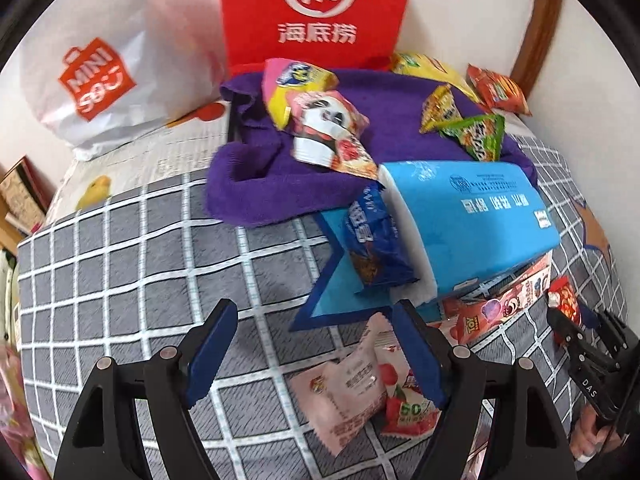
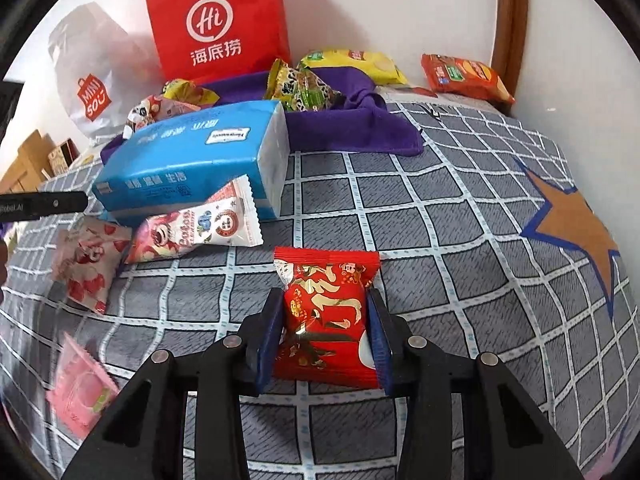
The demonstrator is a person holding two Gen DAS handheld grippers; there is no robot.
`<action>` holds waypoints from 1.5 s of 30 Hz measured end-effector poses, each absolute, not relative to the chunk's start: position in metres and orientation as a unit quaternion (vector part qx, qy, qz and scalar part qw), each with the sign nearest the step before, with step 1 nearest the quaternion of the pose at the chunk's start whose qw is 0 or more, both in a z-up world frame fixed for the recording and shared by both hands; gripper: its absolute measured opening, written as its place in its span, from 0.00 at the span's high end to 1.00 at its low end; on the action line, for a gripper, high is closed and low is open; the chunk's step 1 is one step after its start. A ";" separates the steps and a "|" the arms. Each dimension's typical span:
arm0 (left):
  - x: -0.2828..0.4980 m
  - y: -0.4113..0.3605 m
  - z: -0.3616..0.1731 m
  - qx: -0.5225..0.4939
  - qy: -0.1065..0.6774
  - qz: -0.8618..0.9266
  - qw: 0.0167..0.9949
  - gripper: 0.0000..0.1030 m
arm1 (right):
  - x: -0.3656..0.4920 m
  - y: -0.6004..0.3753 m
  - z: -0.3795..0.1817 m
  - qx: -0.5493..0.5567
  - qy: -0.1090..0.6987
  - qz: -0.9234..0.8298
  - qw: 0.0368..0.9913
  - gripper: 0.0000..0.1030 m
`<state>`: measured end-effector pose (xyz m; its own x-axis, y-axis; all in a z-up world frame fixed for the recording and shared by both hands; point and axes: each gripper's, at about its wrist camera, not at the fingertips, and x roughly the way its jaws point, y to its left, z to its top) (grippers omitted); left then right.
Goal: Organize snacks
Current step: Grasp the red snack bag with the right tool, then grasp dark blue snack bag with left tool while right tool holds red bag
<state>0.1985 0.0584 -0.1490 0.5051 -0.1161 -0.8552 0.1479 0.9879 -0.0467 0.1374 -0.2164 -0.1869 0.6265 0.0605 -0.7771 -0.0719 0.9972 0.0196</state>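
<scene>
Between the right gripper's (image 2: 325, 334) jaws sits a red snack packet (image 2: 326, 316), pinched at both sides above the checked bed cover (image 2: 460, 216). Spread wide, the left gripper's (image 1: 316, 356) jaws hold nothing; pink snack packets (image 1: 348, 396) lie just beyond them, nearer the right-hand jaw.

Shiny foil red snack pack (image 2: 326, 316), fuzzy purple towel (image 1: 256, 184), matte woven checked bedsheet (image 2: 420, 216), glossy plastic tissue wrap (image 1: 480, 208).

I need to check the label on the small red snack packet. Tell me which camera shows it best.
The right wrist view: the red packet sits large and sharp between the right gripper jaws, printed face up. The left wrist view shows only a small part of it at the right edge.
</scene>
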 end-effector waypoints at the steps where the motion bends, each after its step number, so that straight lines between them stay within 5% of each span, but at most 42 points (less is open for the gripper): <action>1: 0.200 0.056 -0.151 0.022 0.491 -0.079 0.867 0.25 | 0.137 -0.214 -0.188 -0.013 0.425 0.035 0.904 0.60; 10: 0.220 0.038 -0.167 0.055 0.499 -0.087 0.861 0.38 | 0.137 -0.217 -0.190 -0.010 0.427 0.034 0.903 0.59; 12: 0.223 0.040 -0.170 0.038 0.505 -0.099 0.857 0.58 | 0.137 -0.216 -0.190 -0.014 0.427 0.032 0.903 0.59; 14: 0.224 0.042 -0.172 0.020 0.506 -0.104 0.856 0.67 | 0.137 -0.216 -0.190 -0.012 0.428 0.033 0.903 0.58; 15: 0.223 0.042 -0.171 0.017 0.502 -0.107 0.858 0.82 | 0.137 -0.217 -0.190 -0.009 0.428 0.036 0.903 0.58; 18: 0.221 0.048 -0.170 -0.012 0.512 -0.131 0.849 0.92 | 0.138 -0.218 -0.190 -0.003 0.428 0.039 0.903 0.58; 34: 0.168 0.126 -0.159 -0.093 0.523 -0.098 0.842 0.93 | 0.138 -0.217 -0.190 -0.005 0.428 0.038 0.903 0.58; 42: 0.190 0.120 -0.148 -0.071 0.494 -0.081 0.863 0.48 | 0.138 -0.217 -0.190 -0.006 0.428 0.038 0.903 0.58; 45: 0.203 0.105 -0.146 -0.040 0.478 -0.079 0.874 0.40 | 0.138 -0.217 -0.190 -0.006 0.428 0.038 0.903 0.58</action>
